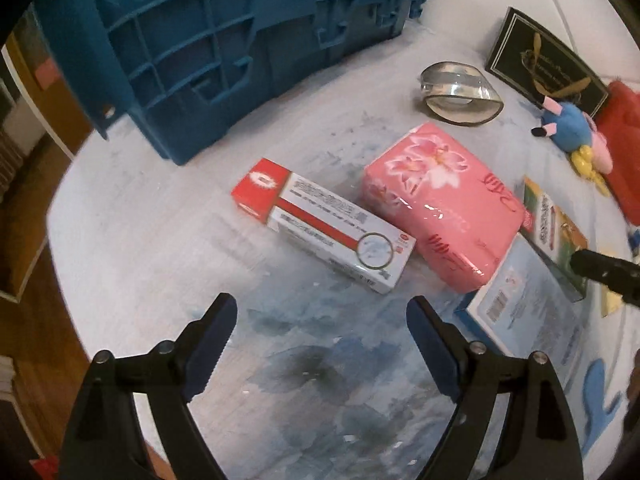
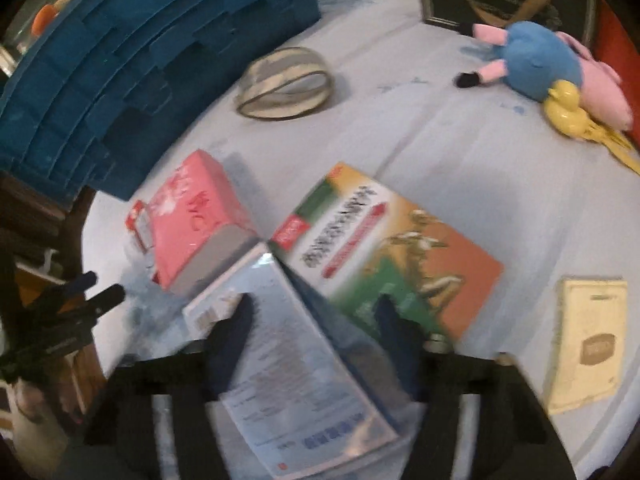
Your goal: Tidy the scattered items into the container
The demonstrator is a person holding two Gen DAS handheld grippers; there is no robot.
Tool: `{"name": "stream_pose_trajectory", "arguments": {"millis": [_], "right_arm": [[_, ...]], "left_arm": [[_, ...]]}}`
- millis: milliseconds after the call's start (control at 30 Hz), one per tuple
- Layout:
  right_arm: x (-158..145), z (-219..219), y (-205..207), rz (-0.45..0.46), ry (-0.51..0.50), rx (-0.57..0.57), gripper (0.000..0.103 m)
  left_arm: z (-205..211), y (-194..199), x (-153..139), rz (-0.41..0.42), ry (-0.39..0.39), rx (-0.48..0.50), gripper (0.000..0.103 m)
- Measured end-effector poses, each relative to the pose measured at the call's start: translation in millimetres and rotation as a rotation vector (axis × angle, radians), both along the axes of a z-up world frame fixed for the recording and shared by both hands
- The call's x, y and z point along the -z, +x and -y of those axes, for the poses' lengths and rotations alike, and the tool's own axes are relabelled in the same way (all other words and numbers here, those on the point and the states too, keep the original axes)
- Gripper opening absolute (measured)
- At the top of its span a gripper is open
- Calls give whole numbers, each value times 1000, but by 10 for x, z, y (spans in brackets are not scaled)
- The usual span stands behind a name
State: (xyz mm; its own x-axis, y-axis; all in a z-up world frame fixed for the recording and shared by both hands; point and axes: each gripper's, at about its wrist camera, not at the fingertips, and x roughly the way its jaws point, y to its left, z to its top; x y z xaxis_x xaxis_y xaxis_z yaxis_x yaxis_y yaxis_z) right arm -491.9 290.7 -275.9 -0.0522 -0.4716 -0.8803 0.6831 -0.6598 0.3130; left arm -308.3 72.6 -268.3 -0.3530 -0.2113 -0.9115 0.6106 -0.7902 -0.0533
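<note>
Evidently the picking-up step is in hand. The right hand-held gripper [image 2: 312,316] straddles a pale blue flat cardboard box [image 2: 296,364] lying on the tabletop [image 2: 460,148], one finger over its printed face and one at its far edge; blur hides whether the pads press yet, so its grip cannot be told. The left hand-held gripper [image 1: 320,320] hangs wide open and empty above bare tabletop, with a red-and-white long carton [image 1: 324,226] just ahead of its fingers and a pink wrapped tissue pack [image 1: 440,208] beyond to the right.

The blue box's long axis runs from beneath the right hand-held gripper away and leftward, its far corner meeting the tissue pack and a green-and-orange flat box [image 2: 388,244]. The ribbed blue plastic crate [image 2: 132,80] stands ahead to the left. Next, probably, a firm close, a lift clear of the neighbours, then a carry over the crate's wall.
</note>
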Motion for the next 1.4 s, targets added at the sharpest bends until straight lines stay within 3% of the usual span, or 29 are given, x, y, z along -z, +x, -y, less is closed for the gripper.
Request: {"name": "stream_pose_trajectory", "arguments": {"millis": [100,200,333,533,567,633,700,767,867,1067,1133,1167,1400], "right_arm": [[-81,144,59,-25,-28,-54,55],[-78,329,43,-34,-38,-75,57],[-42,505,18,-45,-40,-101,60],[26,728,59,-31,-52,-166,62],[35,771,73,-30,-54,-180,64],[24,864,138,-42,-61,-210,89],[13,950,216,-73,-52,-230,99],[22,1032,284,-102,-32,-250,99],[60,1095,332,-125,-16,-266,100],[176,1113,321,-150,13,-262,102],[209,1140,327,-157,18,-268,102],[224,1160,338,-157,18,-272,102],[307,1292,440,-198,35,-300,103]], "left_arm": [[-5,-115,62,-10,-23,-26,87],[25,-306,226,-13,22,-40,87],[127,-413,418,5,7,-100,87],[403,3,444,84,-52,-228,76],[435,76,441,94,-57,-241,76],[497,224,413,104,-56,-261,76],[512,274,345,71,-35,-262,76],[493,227,257,39,-46,-255,77],[471,60,189,5,-78,-250,86],[469,-303,394,17,-88,-253,86],[493,-318,456,10,-76,-249,59],[501,-322,480,8,-70,-248,54],[470,-221,512,-9,-53,-261,53]]}}
